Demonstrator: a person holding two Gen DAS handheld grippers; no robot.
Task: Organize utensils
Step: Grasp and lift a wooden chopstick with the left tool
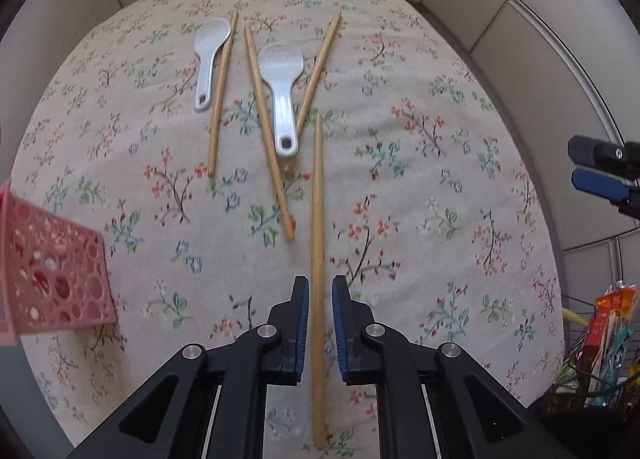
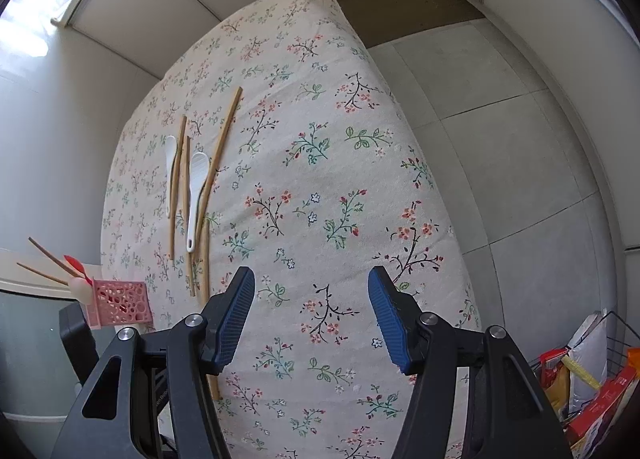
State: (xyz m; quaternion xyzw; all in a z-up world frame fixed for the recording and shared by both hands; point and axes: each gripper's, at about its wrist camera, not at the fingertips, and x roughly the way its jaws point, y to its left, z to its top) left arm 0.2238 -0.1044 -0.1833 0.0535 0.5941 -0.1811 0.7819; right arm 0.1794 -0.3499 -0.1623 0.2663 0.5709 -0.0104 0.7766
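From our left camera, we see a counter (image 1: 420,187) with a flowery cloth and pale wall panels behind it. A pink basket (image 1: 56,279) full of holes sits at the left edge. Our left gripper (image 1: 319,323) has its jaws a little apart, one on each side of a long chopstick (image 1: 318,259), not pinching it. Three more chopsticks and two white spoons (image 1: 280,99) lie farther off.

From our right camera, we see gray floor tiles beside the counter. The right gripper (image 2: 311,315) hangs above the cloth with jaws spread wide, holding nothing. The pink basket holds chopsticks and a red spoon (image 2: 74,263). A wire basket (image 2: 612,343) of packets is at the lower right.
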